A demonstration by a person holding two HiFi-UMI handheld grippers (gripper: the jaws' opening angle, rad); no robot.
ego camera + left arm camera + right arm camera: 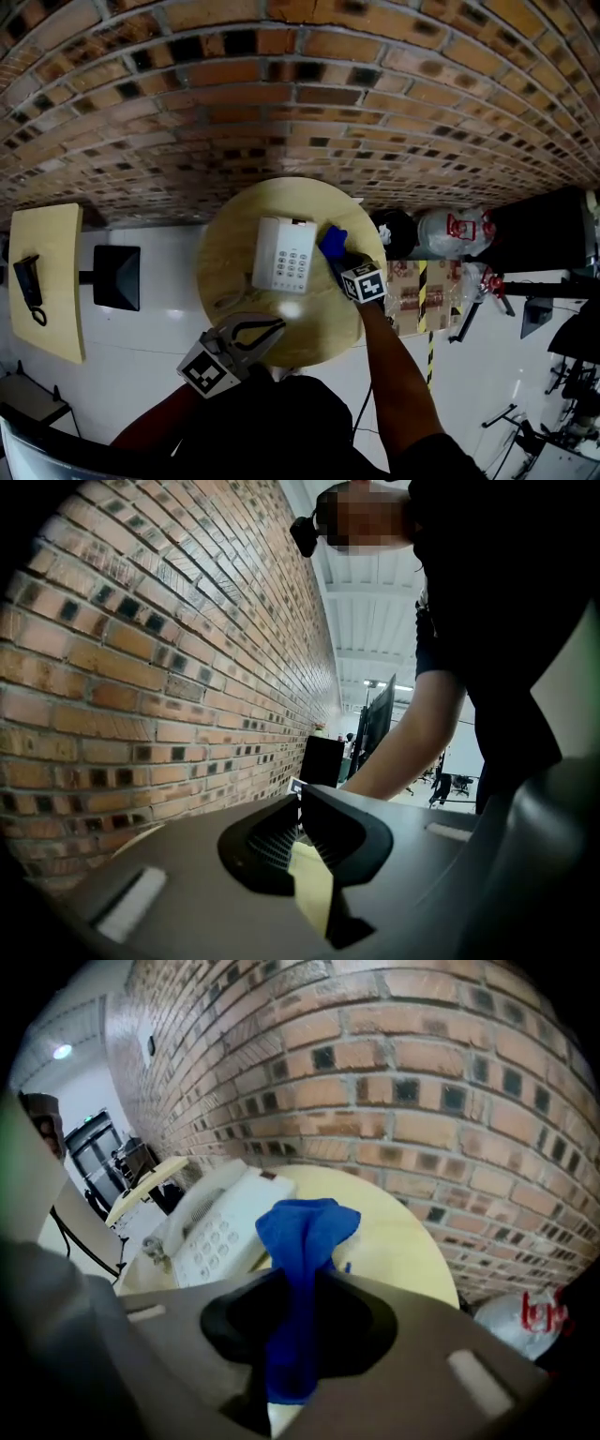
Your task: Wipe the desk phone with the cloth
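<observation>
A white desk phone [284, 255] lies on the round wooden table [225, 253], handset along its left side. My right gripper [339, 258] is just right of the phone, shut on a blue cloth [332, 241]. In the right gripper view the cloth [305, 1232] is pinched between the jaws of the right gripper [298, 1283] and bunches up beyond them, a little above the table [394, 1241], with the phone [220, 1222] to its left. My left gripper [279, 325] hovers over the table's near edge, shut and holding nothing. In its own view the left gripper [300, 799] points along the brick wall.
A brick wall [300, 103] runs behind the table. A second pale table [47, 281] with a black handset [28, 286] stands at the left, a black chair [116, 277] beside it. Bags [450, 232], boxes and a black cabinet [544, 234] crowd the right.
</observation>
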